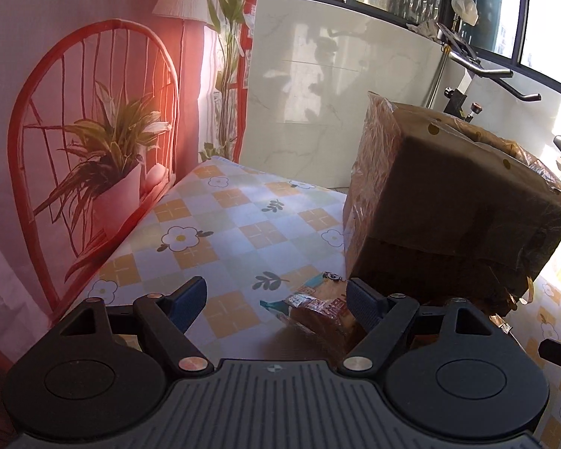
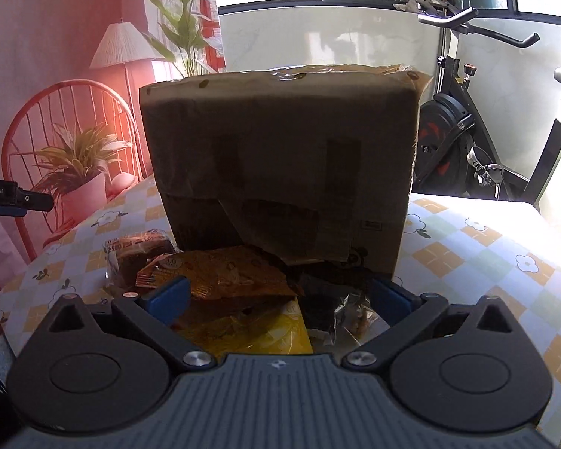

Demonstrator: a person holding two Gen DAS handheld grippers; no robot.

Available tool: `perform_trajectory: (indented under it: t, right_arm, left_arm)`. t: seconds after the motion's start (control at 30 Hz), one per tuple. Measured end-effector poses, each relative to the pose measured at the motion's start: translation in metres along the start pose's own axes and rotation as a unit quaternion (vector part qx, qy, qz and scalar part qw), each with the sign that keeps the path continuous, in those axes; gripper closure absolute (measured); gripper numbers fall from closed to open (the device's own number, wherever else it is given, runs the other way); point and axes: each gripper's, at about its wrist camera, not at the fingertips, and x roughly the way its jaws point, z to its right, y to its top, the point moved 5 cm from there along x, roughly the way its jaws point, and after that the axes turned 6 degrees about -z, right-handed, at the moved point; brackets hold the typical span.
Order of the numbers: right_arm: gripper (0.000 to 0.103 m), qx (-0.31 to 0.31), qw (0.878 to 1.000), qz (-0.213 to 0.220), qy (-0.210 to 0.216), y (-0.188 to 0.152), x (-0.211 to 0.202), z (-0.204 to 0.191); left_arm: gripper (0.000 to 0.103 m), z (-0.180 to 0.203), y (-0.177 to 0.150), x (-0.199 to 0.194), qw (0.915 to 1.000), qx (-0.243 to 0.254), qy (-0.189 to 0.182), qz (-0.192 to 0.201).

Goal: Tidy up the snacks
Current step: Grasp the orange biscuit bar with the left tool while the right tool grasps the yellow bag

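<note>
A tall brown cardboard box (image 2: 280,172) wrapped in clear tape stands on the checked flower tablecloth (image 2: 478,254). Several snack packets lie at its foot: an orange packet (image 2: 228,273), a yellow one (image 2: 258,333), a clear-wrapped dark one (image 2: 336,310) and a clear pack of dark cake (image 2: 138,254). My right gripper (image 2: 280,295) hangs open just above this pile, its pads apart from the packets. My left gripper (image 1: 276,303) is open over the tablecloth (image 1: 220,224), left of the box (image 1: 448,202), with a wrapped bread packet (image 1: 318,310) by its right finger (image 1: 362,303), not clamped.
A pink printed backdrop (image 1: 93,112) with a chair and plant hangs along the table's left edge. An exercise bike (image 2: 467,142) stands behind the table on the right, under the windows. The left gripper's tip (image 2: 15,198) shows at the left of the right wrist view.
</note>
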Motion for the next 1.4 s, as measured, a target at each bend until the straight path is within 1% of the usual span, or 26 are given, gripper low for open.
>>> perform_trajectory:
  t: [0.13, 0.27, 0.37, 0.43, 0.47, 0.5, 0.63, 0.73, 0.8, 0.87, 0.97, 1.07, 1.17, 1.23, 1.33, 1.4]
  right_arm:
    - [0.0, -0.026, 1.0, -0.015, 0.007, -0.015, 0.004, -0.008]
    - [0.0, -0.057, 0.998, -0.038, 0.015, -0.03, 0.011, -0.017]
    - [0.002, -0.068, 0.996, -0.054, 0.018, -0.037, 0.017, -0.02]
    - [0.003, -0.072, 0.995, -0.063, 0.022, -0.041, 0.02, -0.022]
    - [0.003, -0.076, 0.994, -0.068, 0.025, -0.043, 0.021, -0.023]
    - [0.004, -0.08, 0.994, -0.071, 0.028, -0.044, 0.022, -0.024]
    - [0.004, -0.095, 0.992, -0.075, 0.033, -0.046, 0.024, -0.027]
    - [0.004, -0.114, 0.99, -0.079, 0.037, -0.044, 0.026, -0.028]
    - [0.004, -0.154, 0.984, -0.083, 0.041, -0.042, 0.025, -0.032]
    - [0.004, -0.178, 0.979, -0.088, 0.047, -0.042, 0.024, -0.032]
    - [0.004, -0.192, 0.975, -0.096, 0.051, -0.044, 0.026, -0.03]
    - [0.004, -0.183, 0.977, -0.099, 0.052, -0.044, 0.029, -0.026]
    - [0.004, -0.173, 0.978, -0.105, 0.049, -0.045, 0.034, -0.024]
    - [0.005, -0.168, 0.978, -0.112, 0.048, -0.046, 0.037, -0.023]
    - [0.007, -0.163, 0.979, -0.118, 0.038, -0.049, 0.041, -0.025]
    - [0.009, -0.161, 0.979, -0.121, 0.026, -0.05, 0.043, -0.026]
  left_arm:
    - [0.019, 0.001, -0.019, 0.009, 0.9999, -0.005, -0.009, -0.014]
    - [0.019, 0.007, -0.033, 0.016, 0.999, -0.016, -0.029, -0.029]
    - [0.02, 0.01, -0.046, 0.021, 0.9989, -0.016, -0.023, -0.037]
    - [0.024, 0.01, -0.053, 0.025, 0.9986, -0.014, -0.019, -0.047]
    - [0.028, 0.01, -0.055, 0.027, 0.9983, -0.013, -0.019, -0.053]
    - [0.029, 0.01, -0.058, 0.029, 0.9979, -0.01, -0.022, -0.059]
    - [0.03, 0.011, -0.064, 0.031, 0.9973, -0.001, -0.028, -0.067]
    - [0.03, 0.016, -0.066, 0.03, 0.9967, 0.016, -0.035, -0.072]
    - [0.03, 0.02, -0.065, 0.028, 0.9961, 0.03, -0.043, -0.071]
    - [0.03, 0.022, -0.063, 0.025, 0.9955, 0.035, -0.056, -0.068]
    - [0.027, 0.023, -0.059, 0.021, 0.9955, 0.024, -0.07, -0.059]
    - [0.019, 0.022, -0.056, 0.019, 0.9969, 0.009, -0.063, -0.046]
    - [0.018, 0.021, -0.055, 0.021, 0.998, 0.017, -0.044, -0.041]
    - [0.018, 0.019, -0.056, 0.024, 0.998, 0.024, -0.034, -0.048]
    - [0.019, 0.018, -0.062, 0.029, 0.9971, 0.03, -0.035, -0.06]
    - [0.02, 0.018, -0.067, 0.035, 0.9959, 0.04, -0.027, -0.077]
